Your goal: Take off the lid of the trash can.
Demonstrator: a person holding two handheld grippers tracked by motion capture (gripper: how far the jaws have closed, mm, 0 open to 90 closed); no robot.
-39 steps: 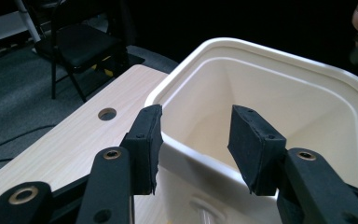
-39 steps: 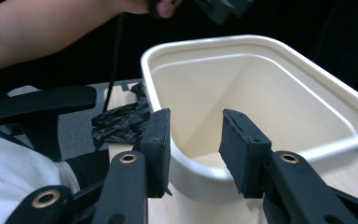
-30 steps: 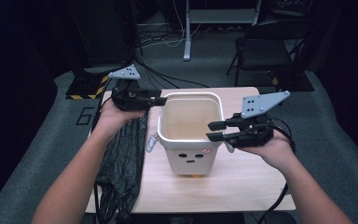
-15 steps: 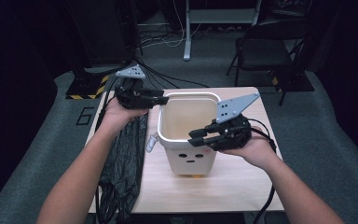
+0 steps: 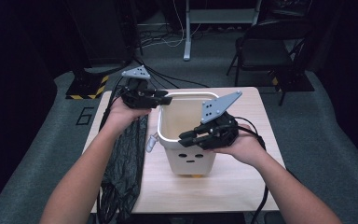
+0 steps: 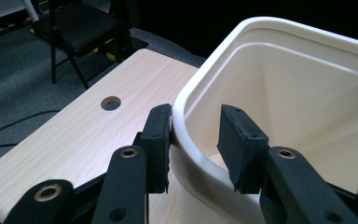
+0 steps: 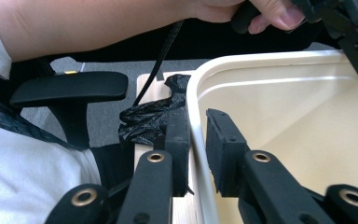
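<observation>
I had the bin (image 5: 186,135) mid-desk (image 5: 242,182), its rim straddled by my left claw (image 6: 193,135) and right claw (image 7: 196,140); both had just been closing for a lift, seemingly not yet clenched.

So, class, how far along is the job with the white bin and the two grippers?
Done: the left gripper straddles the bin rim at its far left corner, and the right gripper straddles its near rim. In hand: both sets of jaws have just been closing on the rim, neither tight yet. Left: a firm grip. The black bag lies beside the bin.
</observation>
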